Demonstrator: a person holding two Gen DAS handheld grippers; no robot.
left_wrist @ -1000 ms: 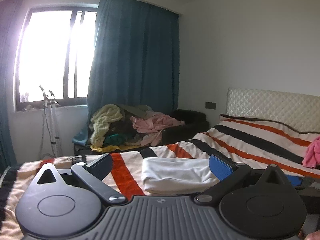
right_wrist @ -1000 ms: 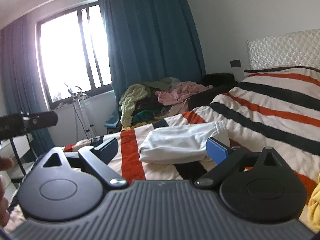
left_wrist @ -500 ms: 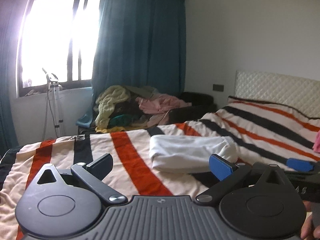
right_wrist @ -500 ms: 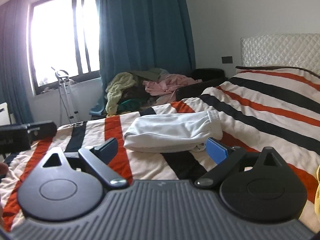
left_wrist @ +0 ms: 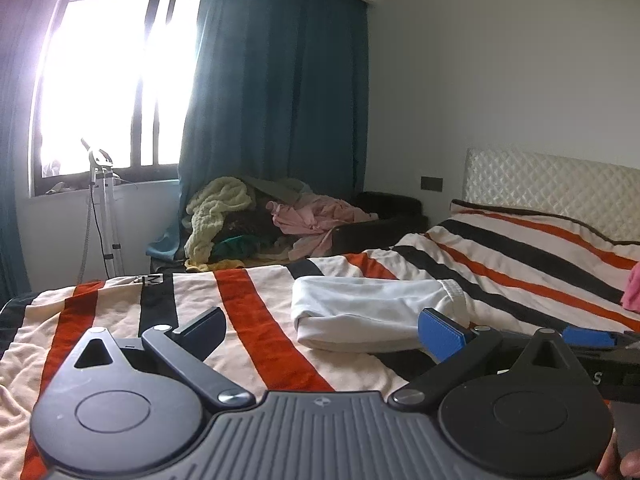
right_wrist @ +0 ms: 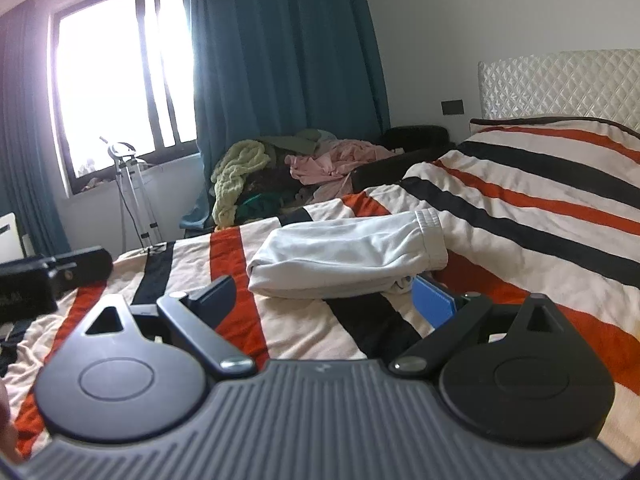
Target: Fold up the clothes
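Left gripper (left_wrist: pixel 322 330): jaws wide apart, nothing between them. Its dark finger sits over the striped blanket (left_wrist: pixel 248 320); its blue pad (left_wrist: pixel 442 334) overlaps the near edge of the white garment (left_wrist: pixel 372 312) in view, contact not clear.

Right gripper (right_wrist: pixel 324 294): jaws also spread wide, empty. Its blue pad (right_wrist: pixel 434 304) lies just at the garment's near right corner, below the ribbed cuff; touching or not, cannot tell.

White garment (right_wrist: pixel 348 256) lies folded into a thick oblong on the bed, across a black stripe and beside an orange one, ribbed band toward the headboard (right_wrist: pixel 560 84) end.

Change since a second ago: both cameras have come lower and closer to the garment, which now fills more of each view. The left view has swung so more blanket shows in front. The garment itself has not shifted or changed shape. Jaw spread is unchanged on both.

Each gripper shows in the other's view: the right one at the left camera's right edge (left_wrist: pixel 592 340), the left one at the right camera's left edge (right_wrist: pixel 52 276).

Beyond the bed: a heap of clothes (left_wrist: pixel 256 220) on a dark seat, teal curtain (left_wrist: pixel 276 100), bright window (left_wrist: pixel 108 80), a white stand (left_wrist: pixel 102 208) below it. Pink cloth (left_wrist: pixel 632 292) at the far right edge of the bed.
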